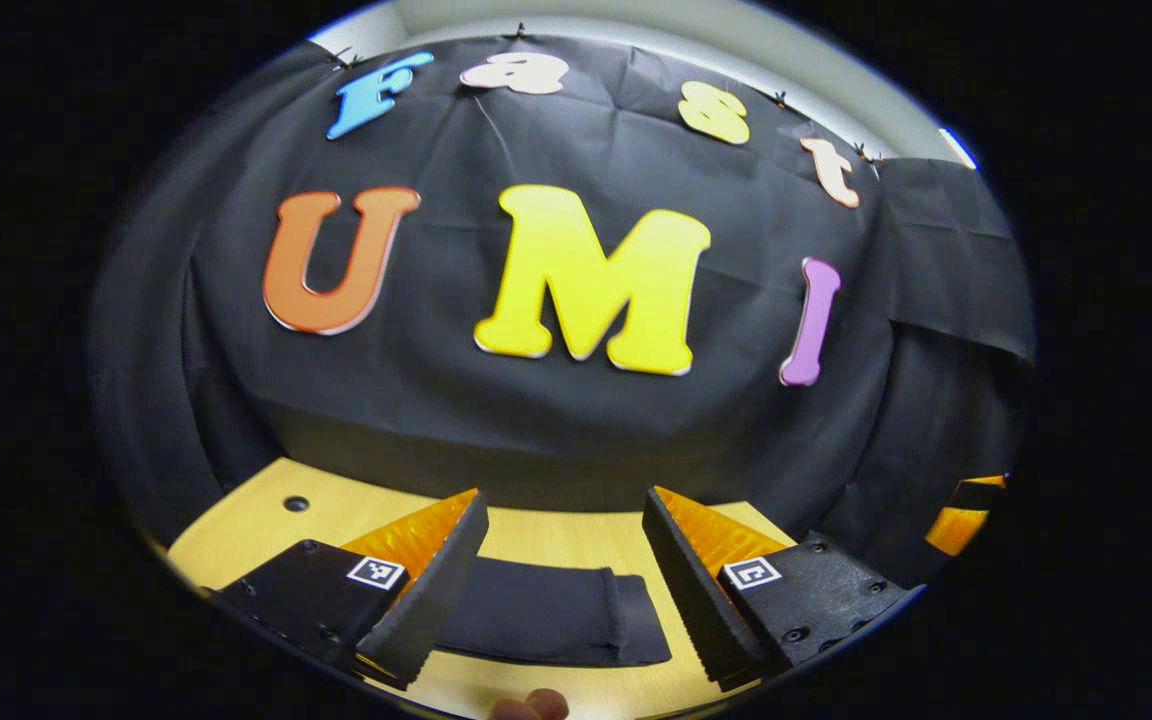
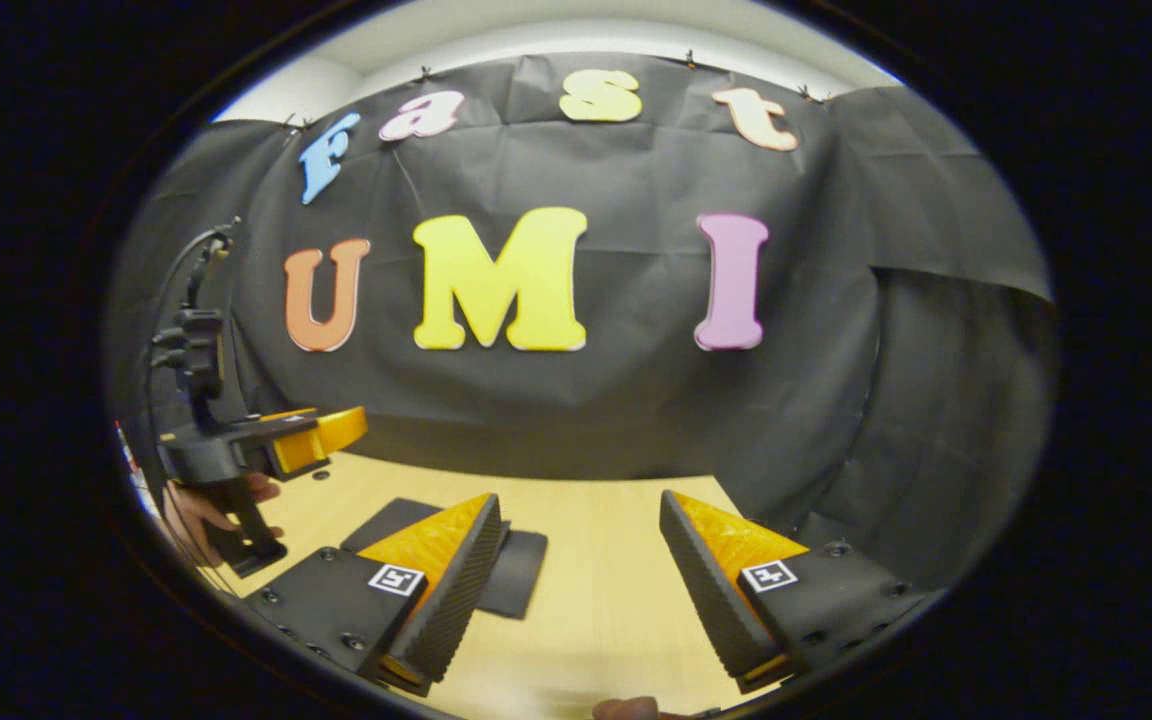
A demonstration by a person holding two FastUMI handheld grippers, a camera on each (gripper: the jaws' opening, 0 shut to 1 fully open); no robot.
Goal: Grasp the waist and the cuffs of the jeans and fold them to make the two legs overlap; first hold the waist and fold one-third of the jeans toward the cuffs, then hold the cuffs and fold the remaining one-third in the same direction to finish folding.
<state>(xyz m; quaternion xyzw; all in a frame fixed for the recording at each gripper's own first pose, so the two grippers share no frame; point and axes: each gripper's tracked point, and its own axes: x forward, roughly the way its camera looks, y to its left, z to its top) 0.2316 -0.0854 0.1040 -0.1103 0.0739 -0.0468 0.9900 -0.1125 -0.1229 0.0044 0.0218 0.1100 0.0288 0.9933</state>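
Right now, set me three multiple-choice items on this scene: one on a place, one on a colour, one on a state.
1. Where do the jeans lie?
A. on the wooden table
B. on the floor
C. over a chair

2. What colour are the jeans?
A. white
B. dark
C. red

3. How does the left gripper stand?
A. shut on the jeans
B. shut on nothing
C. open above the jeans

Answers:
1 A, the cloth rests flat on the table's pale wood.
2 B, the folded cloth looks near black in both views.
3 C, its fingers stand wide apart with the jeans seen between them, untouched; the right gripper is open too.
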